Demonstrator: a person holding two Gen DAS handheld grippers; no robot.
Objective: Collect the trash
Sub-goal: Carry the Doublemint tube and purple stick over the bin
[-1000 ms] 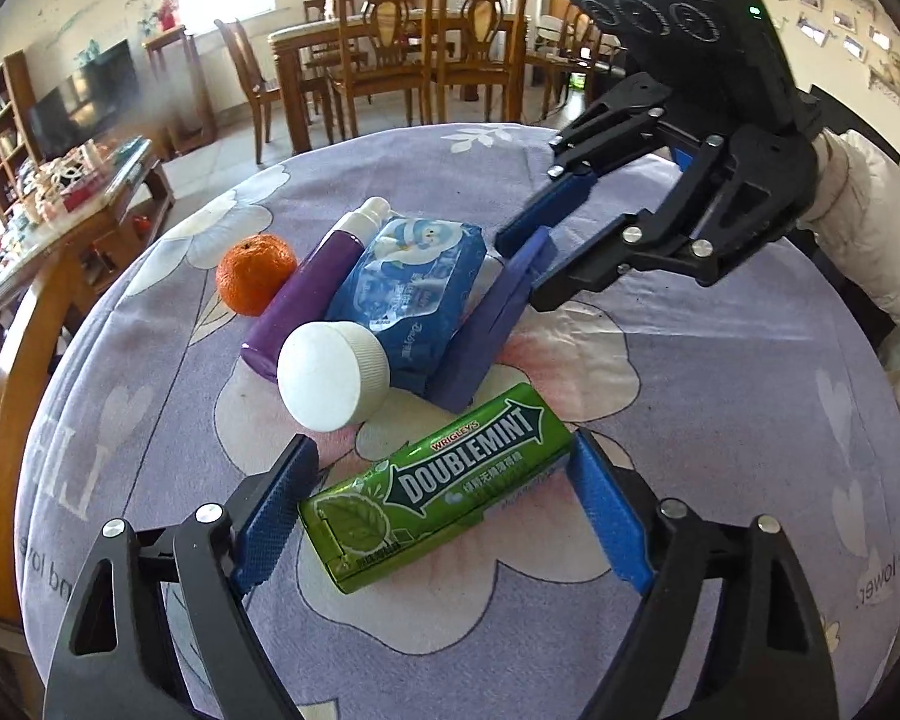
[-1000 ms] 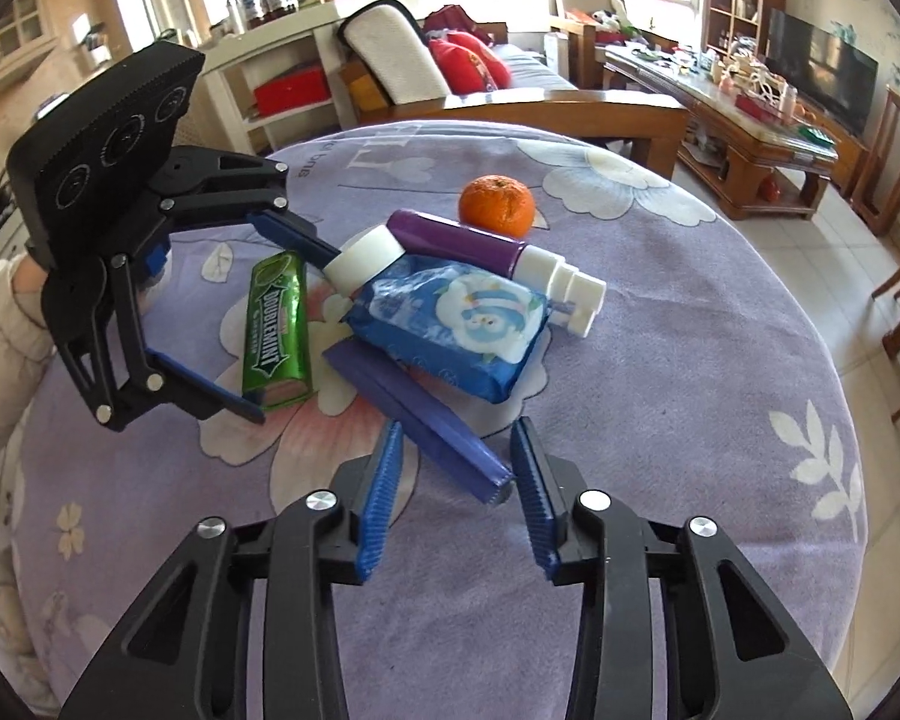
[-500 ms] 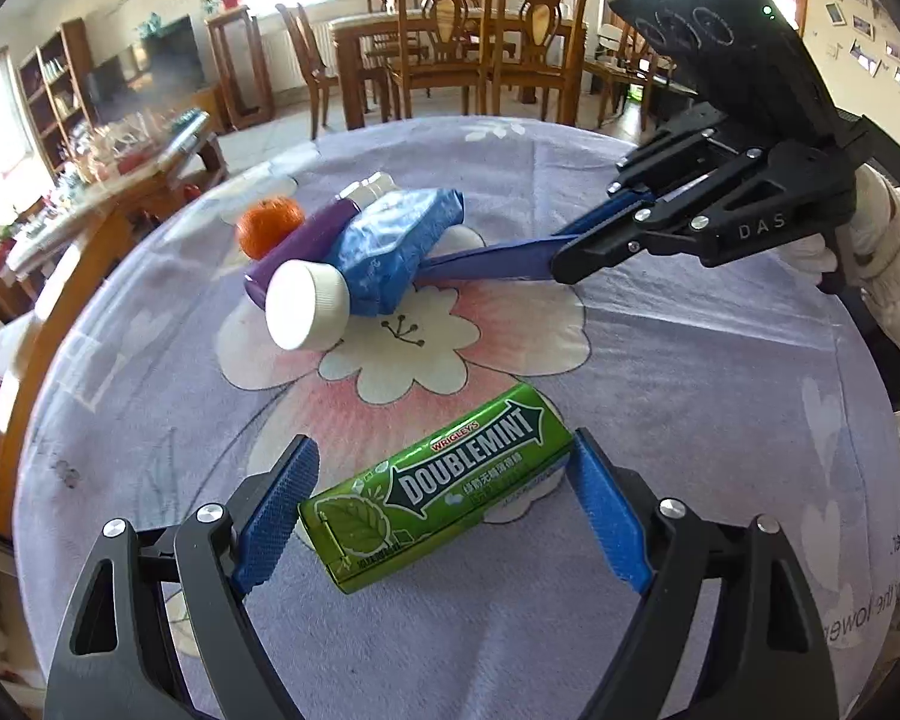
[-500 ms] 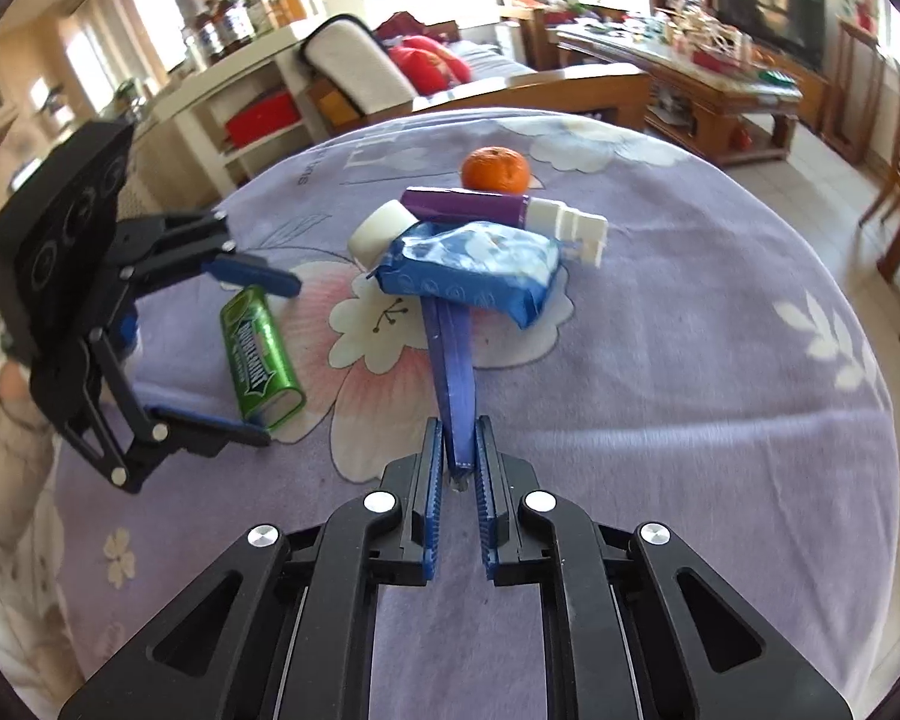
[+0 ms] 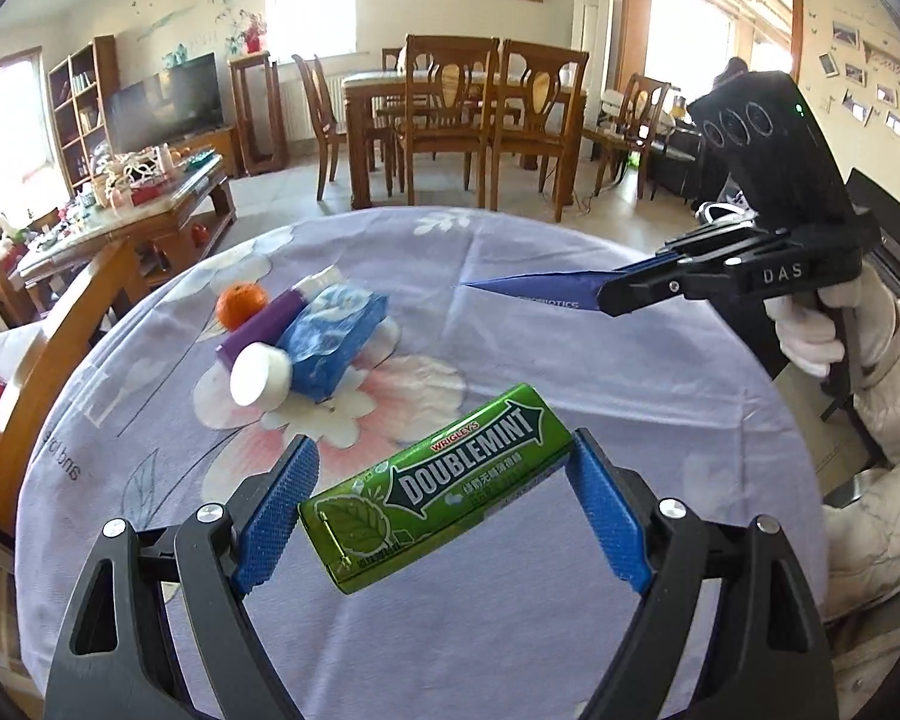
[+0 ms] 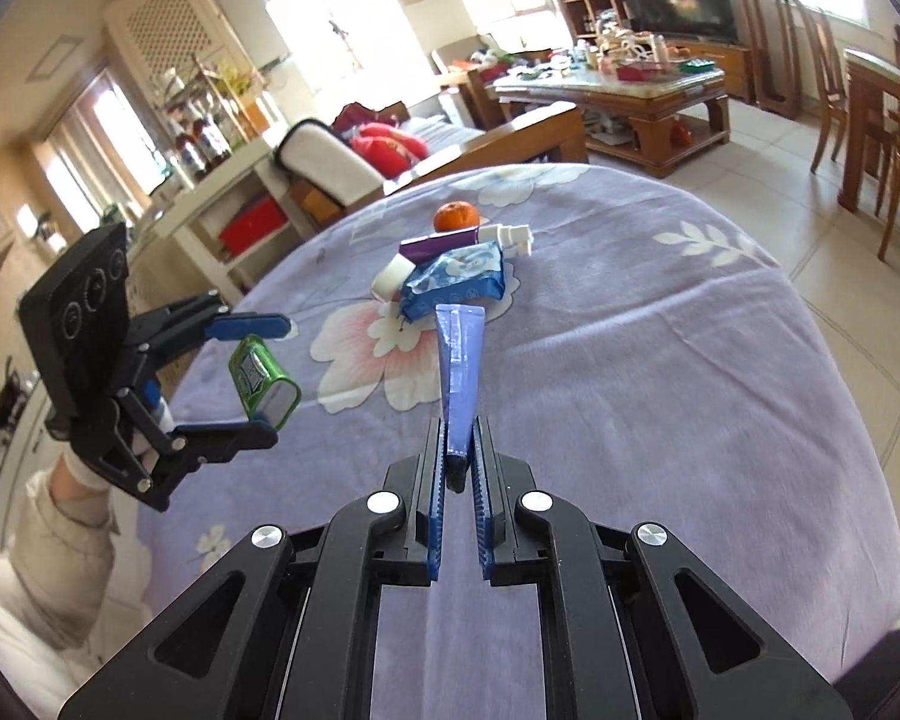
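My left gripper [image 5: 438,510] is shut on a green Doublemint gum pack [image 5: 444,480], gripping it end to end and holding it above the table. In the right wrist view the left gripper [image 6: 270,378] carries the gum pack [image 6: 261,378] off the cloth. My right gripper [image 6: 457,468] is shut on the near end of a flat blue-purple wrapper [image 6: 459,354], which sticks out forward in the air. The left wrist view shows the right gripper [image 5: 606,300] level, with the wrapper [image 5: 534,295] pointing left.
On the round table's lilac flowered cloth [image 5: 570,384] lie an orange [image 5: 241,304], a purple bottle [image 5: 264,327] with a white cap [image 5: 258,373], and a blue tissue pack [image 5: 333,342]. A dining table with chairs [image 5: 450,114] stands beyond, a coffee table [image 6: 636,90] to the side.
My right gripper closed on the blue-purple wrapper, pulled it out from under the tissue pack and lifted it. My left gripper raised the gum pack and drew back from the pile.
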